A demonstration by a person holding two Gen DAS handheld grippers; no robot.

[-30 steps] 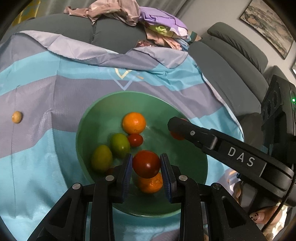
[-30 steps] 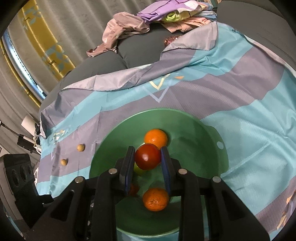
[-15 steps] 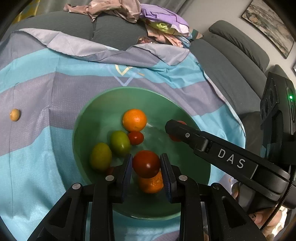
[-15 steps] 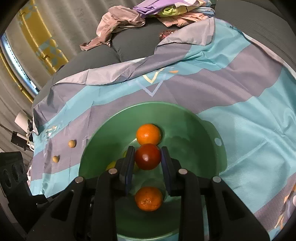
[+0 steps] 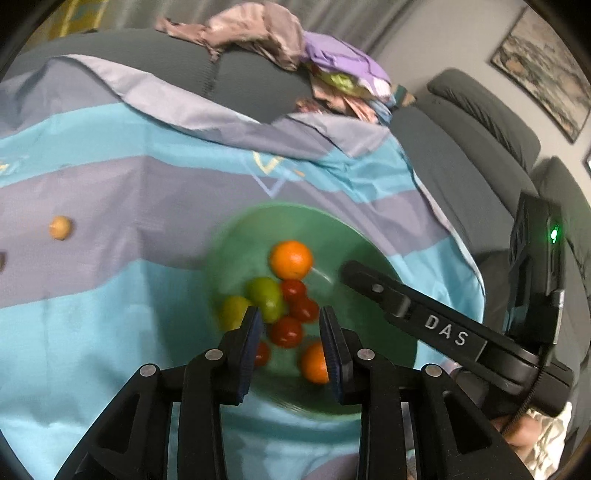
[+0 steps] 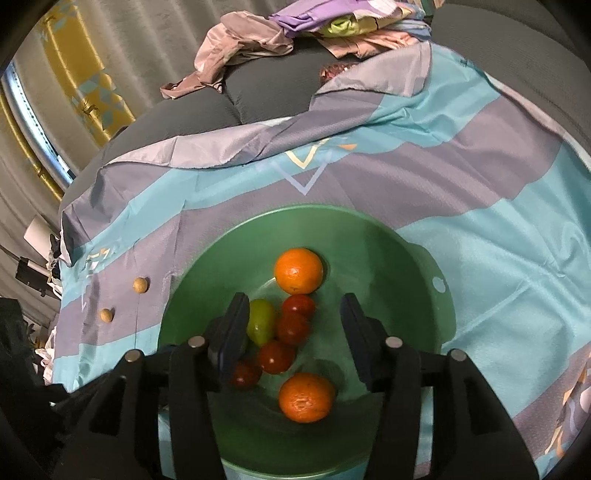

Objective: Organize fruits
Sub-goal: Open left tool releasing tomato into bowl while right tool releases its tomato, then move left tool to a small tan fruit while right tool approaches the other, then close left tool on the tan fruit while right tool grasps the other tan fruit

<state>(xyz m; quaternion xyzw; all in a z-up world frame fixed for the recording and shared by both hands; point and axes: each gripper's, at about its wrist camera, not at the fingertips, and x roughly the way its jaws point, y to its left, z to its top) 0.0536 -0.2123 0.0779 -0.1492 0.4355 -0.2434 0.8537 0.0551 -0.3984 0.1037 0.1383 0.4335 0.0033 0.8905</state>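
Note:
A green bowl [image 5: 362, 258] [image 6: 388, 258] sits on a blue and purple striped cloth. It holds two oranges [image 6: 298, 270] [image 6: 306, 397], several red tomatoes [image 6: 276, 356] [image 5: 286, 331] and two green fruits [image 5: 266, 297] [image 6: 261, 324]. My left gripper [image 5: 290, 328] is open and empty just above the bowl's near side. My right gripper [image 6: 292, 325] is open and empty over the bowl; its finger [image 5: 391, 299] also shows at the right in the left wrist view.
Two small tan balls [image 6: 140, 285] [image 6: 106, 314] lie on the cloth left of the bowl; one shows in the left wrist view [image 5: 61, 228]. A grey sofa with a heap of clothes [image 6: 295, 33] lies behind. The cloth [image 6: 498, 236] spreads right of the bowl.
Both grippers have opened and let go of their red tomatoes, which now lie in the bowl among the other fruit. The left view has shifted so the bowl sits further right.

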